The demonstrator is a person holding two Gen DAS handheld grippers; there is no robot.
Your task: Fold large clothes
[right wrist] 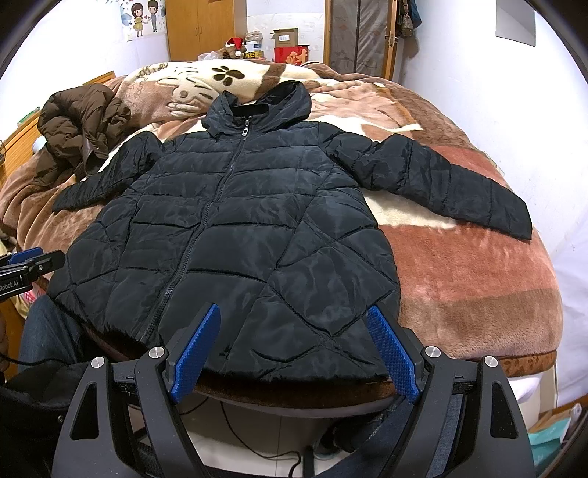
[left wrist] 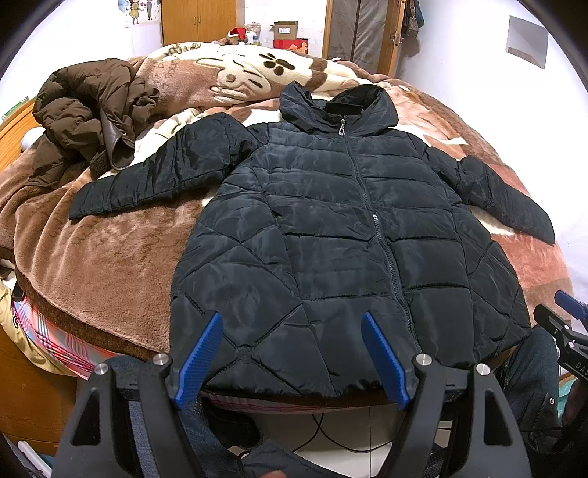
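Black jacket [left wrist: 330, 228] spread flat, front up, on the bed [left wrist: 110, 264], zipped to the collar, hood [left wrist: 338, 103] toward the far end. Both sleeves [right wrist: 448, 184] stretched outward to the sides, lying on the brown blanket [right wrist: 459, 286]. Hem hanging just over the near edge of the bed. Brown coat [left wrist: 88, 110] crumpled in a heap at the far left, just beside the end of the left sleeve [left wrist: 147, 172]; contact there not clear.

Left hand-held gripper [left wrist: 292, 353] held low at the near edge, blue fingers [left wrist: 200, 356] spread wide apart, nothing between them, framing the left part of the hem. Right hand-held gripper [right wrist: 294, 349] likewise spread wide and empty, framing the hem to the right of the zip [right wrist: 205, 220]. Neither one gripping the fabric. Tip of the right hand-held gripper seen at the right edge of the left view, tip of the left at the left edge of the right view.

Jeans-clad legs [right wrist: 47, 331] of a person below the bed edge, with a cable [left wrist: 323, 434] on the pale floor. Wooden wardrobe [right wrist: 200, 29], boxes [right wrist: 290, 44] and a red hat [right wrist: 235, 42] past the far end of the bed.
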